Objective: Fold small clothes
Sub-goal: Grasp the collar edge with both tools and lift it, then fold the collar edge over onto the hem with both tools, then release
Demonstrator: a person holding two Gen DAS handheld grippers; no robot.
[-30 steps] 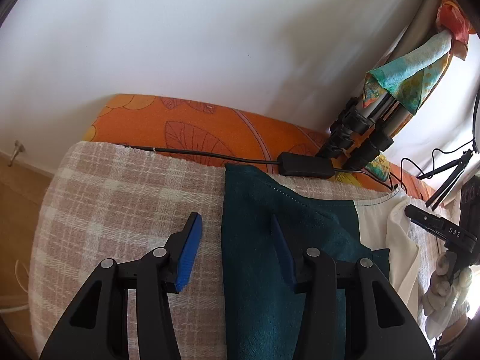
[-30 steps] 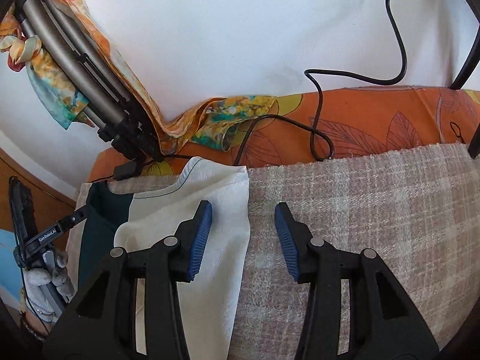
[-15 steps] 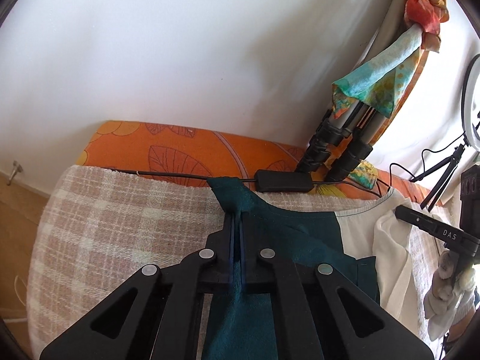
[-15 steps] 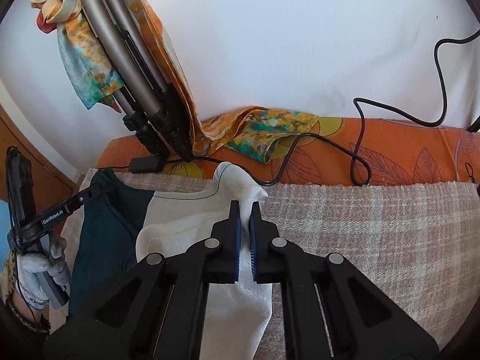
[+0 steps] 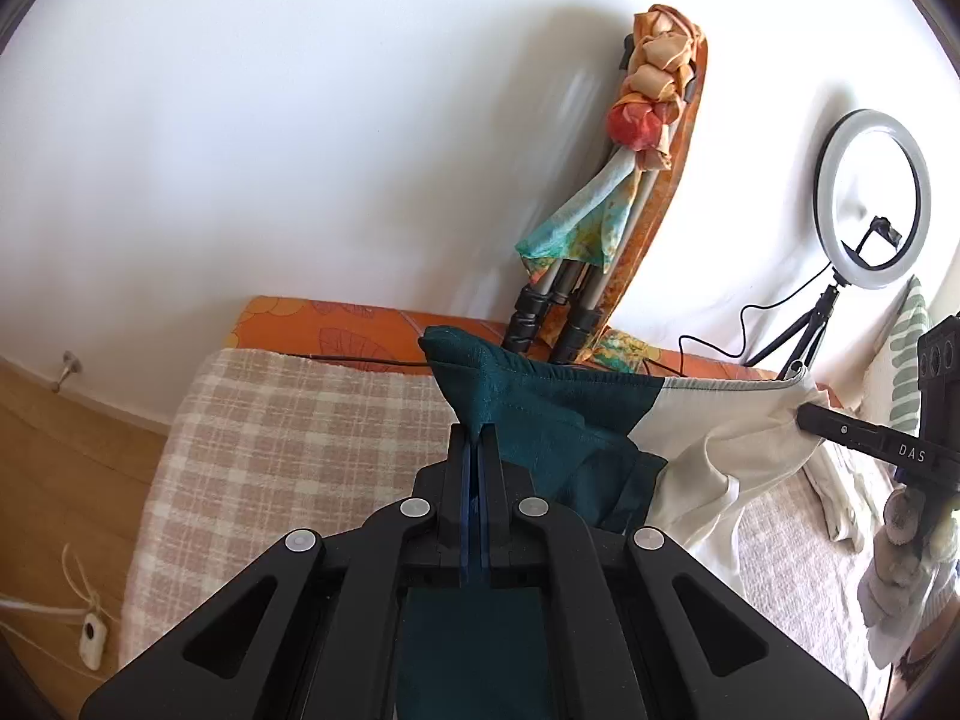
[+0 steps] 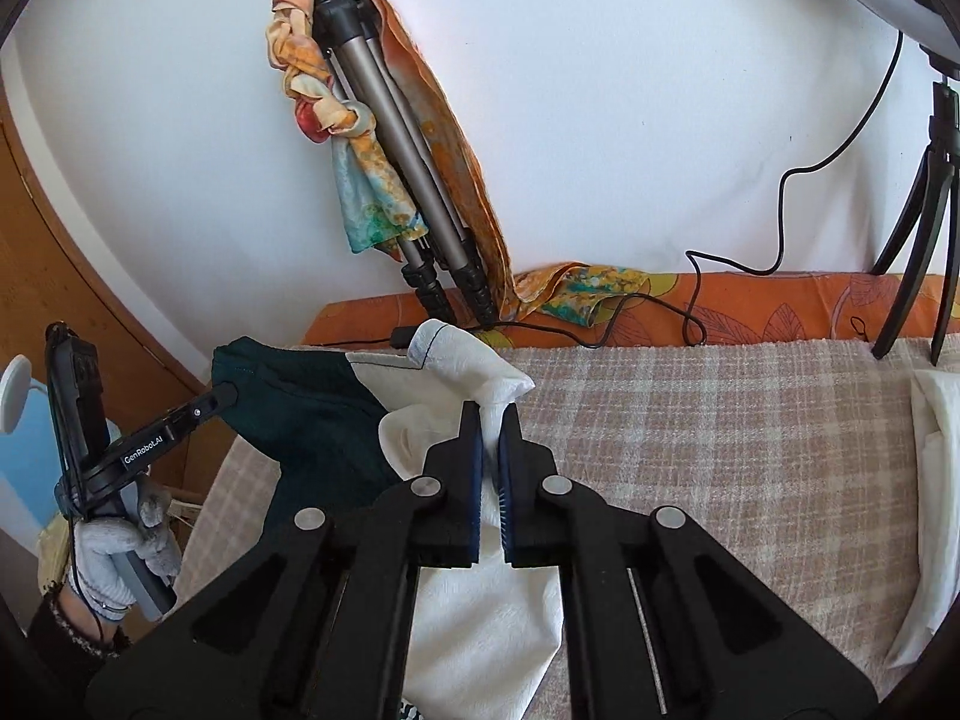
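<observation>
A small garment, half dark teal (image 5: 528, 408) and half cream white (image 6: 474, 372), hangs lifted above the checked blanket (image 5: 300, 420). My left gripper (image 5: 478, 438) is shut on the teal corner. My right gripper (image 6: 491, 420) is shut on the white corner. The garment stretches between them and sags below. The right gripper also shows in the left wrist view (image 5: 858, 435), and the left gripper in the right wrist view (image 6: 180, 420).
A folded tripod (image 6: 396, 150) wrapped in a colourful scarf leans on the white wall. A ring light (image 5: 870, 192) on a small stand is at the right. Black cables (image 6: 690, 306) lie on the orange sheet. White folded cloth (image 6: 936, 480) lies at the blanket's right.
Both grippers closed on the garment's top corners and then lifted it off the blanket; it now hangs stretched between them.
</observation>
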